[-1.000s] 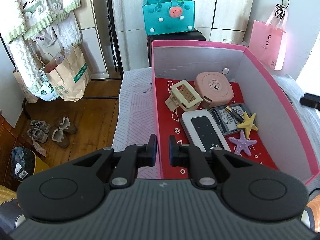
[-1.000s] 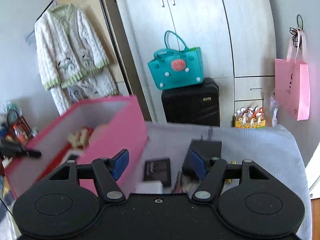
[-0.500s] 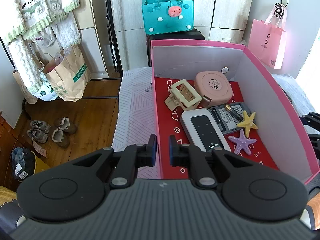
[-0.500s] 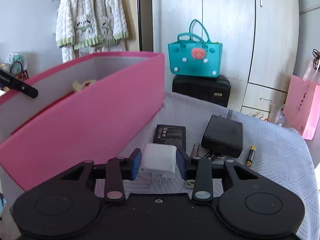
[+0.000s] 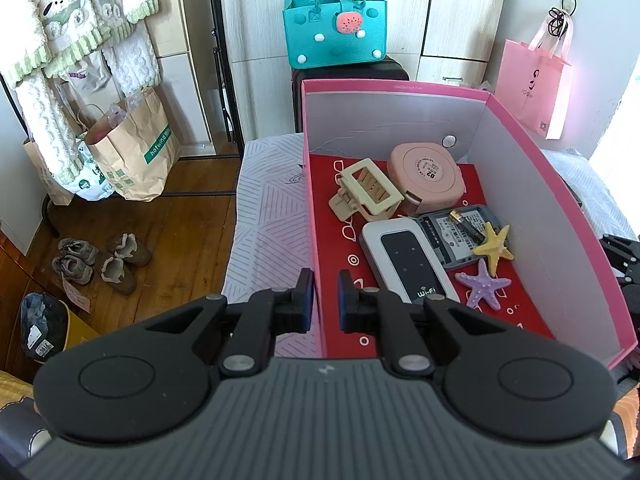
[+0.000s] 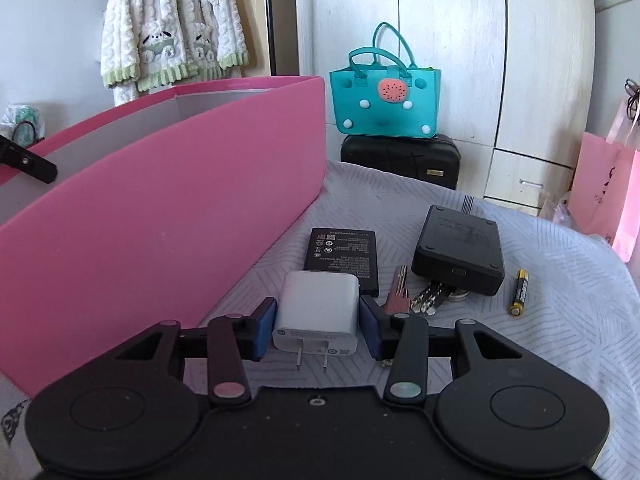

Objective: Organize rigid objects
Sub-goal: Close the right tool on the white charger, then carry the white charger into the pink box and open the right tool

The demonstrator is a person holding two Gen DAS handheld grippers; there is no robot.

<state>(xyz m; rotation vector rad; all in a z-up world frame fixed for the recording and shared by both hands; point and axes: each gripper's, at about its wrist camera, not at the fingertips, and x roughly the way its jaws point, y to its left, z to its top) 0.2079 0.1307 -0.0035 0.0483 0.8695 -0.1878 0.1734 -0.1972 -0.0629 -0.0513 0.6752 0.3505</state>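
Note:
A pink box (image 5: 400,86) stands on the patterned cloth. In it lie a cream hair claw (image 5: 366,192), a pink round case (image 5: 426,178), a white Wi-Fi router (image 5: 404,262), a hard drive (image 5: 452,232) and two starfish (image 5: 484,284). My left gripper (image 5: 322,300) is shut on the box's near left wall. My right gripper (image 6: 318,322) is low over the cloth beside the box (image 6: 160,200). A white charger (image 6: 318,304) lies between its blue pads, which touch both sides. The jaws are opening slightly.
Beyond the charger lie a flat black battery (image 6: 342,252), a black case (image 6: 460,252), keys (image 6: 416,296) and an AA battery (image 6: 519,292). A teal bag (image 6: 386,100) sits on a dark suitcase (image 6: 400,156) behind. Wood floor with shoes (image 5: 100,260) lies left of the bed.
My right gripper dropped to the cloth and turned toward the loose items, and its jaws narrowed around the white charger. The left gripper stayed on the box wall.

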